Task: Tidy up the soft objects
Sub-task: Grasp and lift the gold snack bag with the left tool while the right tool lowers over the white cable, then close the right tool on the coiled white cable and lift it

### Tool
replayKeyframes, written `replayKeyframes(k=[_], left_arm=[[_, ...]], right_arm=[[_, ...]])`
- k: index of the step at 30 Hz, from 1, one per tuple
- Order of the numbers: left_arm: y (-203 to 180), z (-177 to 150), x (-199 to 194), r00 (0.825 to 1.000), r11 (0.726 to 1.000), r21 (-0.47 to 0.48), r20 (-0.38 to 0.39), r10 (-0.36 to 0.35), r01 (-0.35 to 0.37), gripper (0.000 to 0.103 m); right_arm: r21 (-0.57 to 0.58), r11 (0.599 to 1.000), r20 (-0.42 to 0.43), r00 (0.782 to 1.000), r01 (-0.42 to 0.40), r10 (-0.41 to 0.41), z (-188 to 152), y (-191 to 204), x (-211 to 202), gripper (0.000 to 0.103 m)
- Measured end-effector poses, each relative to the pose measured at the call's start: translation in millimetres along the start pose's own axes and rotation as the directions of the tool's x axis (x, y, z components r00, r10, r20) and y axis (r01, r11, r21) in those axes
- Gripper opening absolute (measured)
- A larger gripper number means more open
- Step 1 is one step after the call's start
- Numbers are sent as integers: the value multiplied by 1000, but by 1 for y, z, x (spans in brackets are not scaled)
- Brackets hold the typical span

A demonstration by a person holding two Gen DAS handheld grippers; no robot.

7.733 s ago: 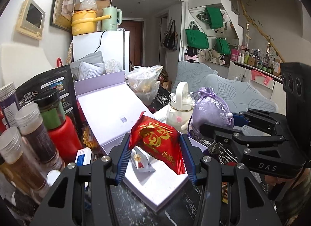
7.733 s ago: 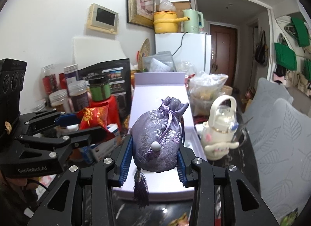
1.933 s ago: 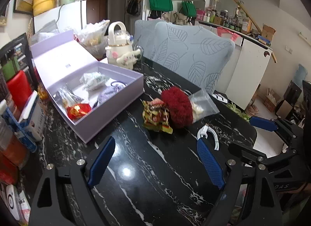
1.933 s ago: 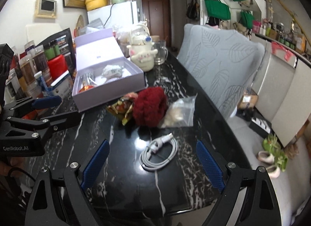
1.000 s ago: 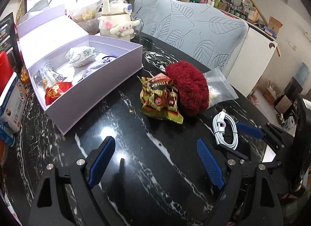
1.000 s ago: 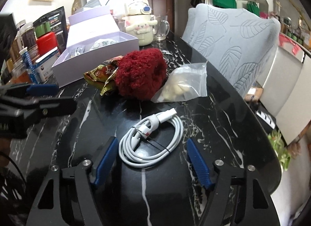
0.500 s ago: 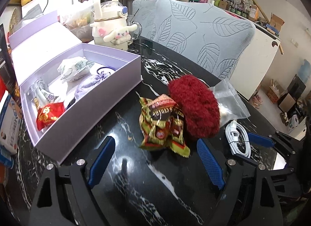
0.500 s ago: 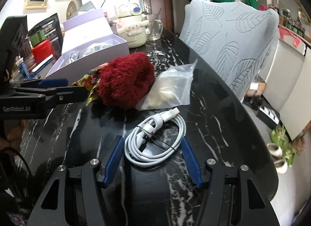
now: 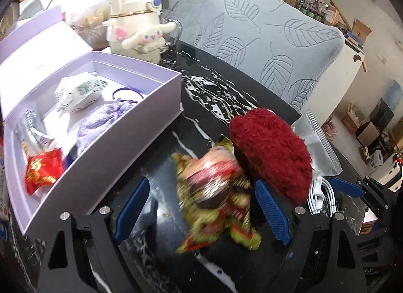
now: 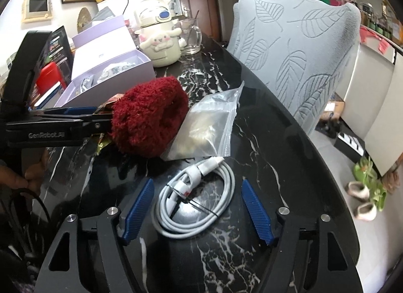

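Two pairs of hand-held tongs work a black marble table (image 10: pixel 289 141) where soft items are being sorted into an open lilac box (image 9: pixel 105 164). The left tongs (image 9: pixel 201 204) are released, the blue pads standing wide to either side of a crumpled snack packet (image 9: pixel 214 192) without pressing on it; the packet is blurred in the left view, so whether a pad brushes it cannot be told for certain. The right tongs (image 10: pixel 196 207) are also unclenched and opening, with a coiled white cable (image 10: pixel 196 199) lying flat on the table between the pads, clear of both. To take the packet well, the left tongs would likely need to settle lower so the pads bracket its thick middle, then close gently, since the foil will crumple and slide. A fluffy red scrunchie (image 9: pixel 272 152) touches the packet on its far right side and overlaps a clear zip bag (image 10: pixel 209 126), so a sloppy close could catch it too. The box sits just to the packet's left, already holding a red sachet (image 9: pixel 42 169), a purple pouch (image 9: pixel 100 121) and a white wrapped item (image 9: pixel 75 94).
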State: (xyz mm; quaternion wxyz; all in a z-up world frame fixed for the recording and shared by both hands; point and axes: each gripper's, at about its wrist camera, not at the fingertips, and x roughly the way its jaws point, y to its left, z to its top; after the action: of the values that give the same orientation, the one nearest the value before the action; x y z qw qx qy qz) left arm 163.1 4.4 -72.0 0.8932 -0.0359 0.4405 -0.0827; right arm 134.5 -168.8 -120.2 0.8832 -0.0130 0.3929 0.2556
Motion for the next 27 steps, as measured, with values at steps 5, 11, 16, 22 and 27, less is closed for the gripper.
replayKeyframes(k=[5, 11, 16, 22, 27], left_arm=[[1, 3, 12, 999, 999, -27, -23, -29, 29, 62], [-4, 0, 12, 999, 1000, -21, -40, -1, 0, 51], [-4, -14, 1, 999, 999, -41, -53, -9, 6, 51], [-5, -41, -18, 998, 999, -39, -56, 20, -22, 51], [-12, -65, -35, 997, 999, -10, -59, 43, -44, 51]], right_arm=[[-25, 999, 9, 1000, 23, -23, 0, 5, 2, 74], [-62, 996, 33, 997, 66, -64, -6, 11, 2, 65], [-55, 998, 39, 999, 34, -32, -8, 12, -2, 59], [-77, 997, 38, 999, -13, 16, -18, 21, -11, 56], [-118, 991, 32, 998, -57, 61, -27, 35, -17, 56]])
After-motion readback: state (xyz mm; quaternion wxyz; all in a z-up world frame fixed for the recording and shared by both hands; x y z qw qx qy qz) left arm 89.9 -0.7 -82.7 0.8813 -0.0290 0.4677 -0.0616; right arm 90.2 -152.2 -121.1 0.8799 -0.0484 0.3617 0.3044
